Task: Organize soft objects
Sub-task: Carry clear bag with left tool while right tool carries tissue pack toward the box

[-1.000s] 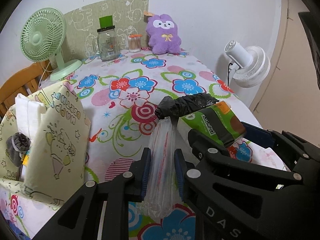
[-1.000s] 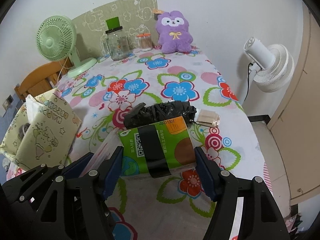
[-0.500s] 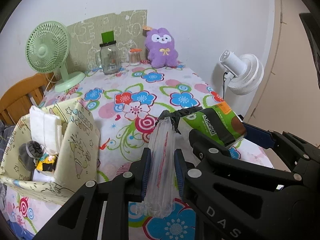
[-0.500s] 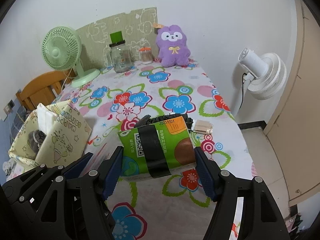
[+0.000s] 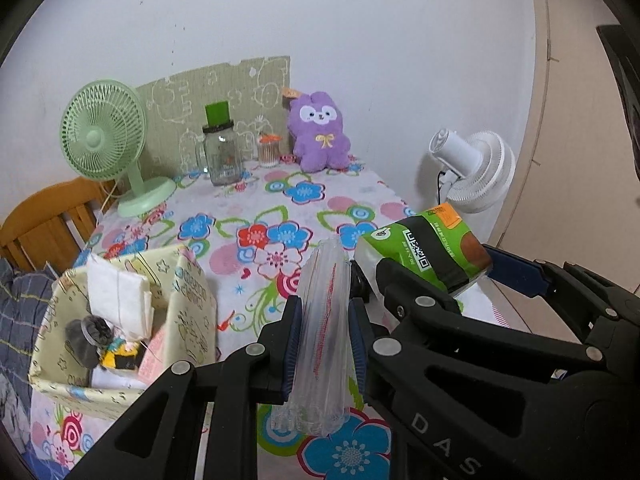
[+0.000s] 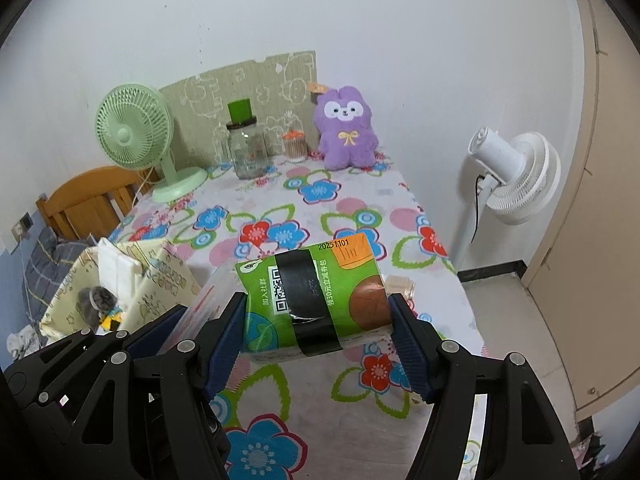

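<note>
- Cream fabric storage basket with printed doodles [image 5: 188, 320], at our left on the flower-patterned tabletop [image 5: 256, 208]: holds folded white cloth and a small grey item. It sits nearer and lower in our left view than a second ago; we judge both loads are being carried toward it.
- Left hand-held gripper [image 5: 324, 336]: closed on a clear crinkled plastic bag with red print [image 5: 324, 320], held upright and now raised off the tabletop.
- Right hand-held gripper [image 6: 318, 320]: clamped on a green soft tissue pack bound with black tape [image 6: 316, 300], lifted clear of the cloth; a second ago it hung just above the black plastic bag.
- Changed: both items have risen; the black bag has dropped out of sight behind the pack. Pick-up looks finished, placing not yet done.
- Left view only: the basket's interior in detail, and a sliver of something dark beneath the pack's left end.
- Right view only: a small clear packet of pale sticks [image 6: 400, 285] on the tabletop just behind the tissue pack, and the floor beyond the table's right edge.
</note>
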Available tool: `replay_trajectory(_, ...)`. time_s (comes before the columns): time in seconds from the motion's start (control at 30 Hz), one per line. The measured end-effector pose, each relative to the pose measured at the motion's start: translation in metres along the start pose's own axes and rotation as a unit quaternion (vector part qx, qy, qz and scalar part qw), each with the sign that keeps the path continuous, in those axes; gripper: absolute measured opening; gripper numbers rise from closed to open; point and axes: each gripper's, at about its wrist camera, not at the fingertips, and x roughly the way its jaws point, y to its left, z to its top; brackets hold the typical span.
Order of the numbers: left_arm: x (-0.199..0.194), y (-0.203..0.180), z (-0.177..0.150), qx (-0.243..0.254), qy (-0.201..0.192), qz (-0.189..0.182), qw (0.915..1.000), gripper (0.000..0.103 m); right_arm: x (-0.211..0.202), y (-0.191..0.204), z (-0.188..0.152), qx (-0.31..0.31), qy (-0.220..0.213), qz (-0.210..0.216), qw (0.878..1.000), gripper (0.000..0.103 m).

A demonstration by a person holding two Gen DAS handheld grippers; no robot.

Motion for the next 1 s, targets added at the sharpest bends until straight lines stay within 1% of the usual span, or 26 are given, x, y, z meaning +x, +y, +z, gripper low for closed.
replay_trajectory(0.33,-0.024,0.004,0.016,0.011,-0.027,-0.006,0.9995,0.023,-0.026,0.009,0.018,-0.001,-0.030,0.001,1.000,0.072)
replay_trajectory(0.67,-0.036,0.022,0.025,0.020,-0.038,-0.001,0.9991,0.023,-0.032,0.030,0.031,-0.007,-0.038,0.003,0.999,0.072)
replay_trajectory(0.83,-0.039,0.035,0.031,0.015,-0.049,0.006,0.9987,0.023,-0.033,0.044,0.040,-0.014,-0.046,0.007,0.999,0.072)
replay_trajectory(1.0,-0.039,0.050,0.034,0.012,-0.050,0.014,0.9986,0.023,-0.029,0.059,0.047,-0.025,-0.048,0.015,0.998,0.072)
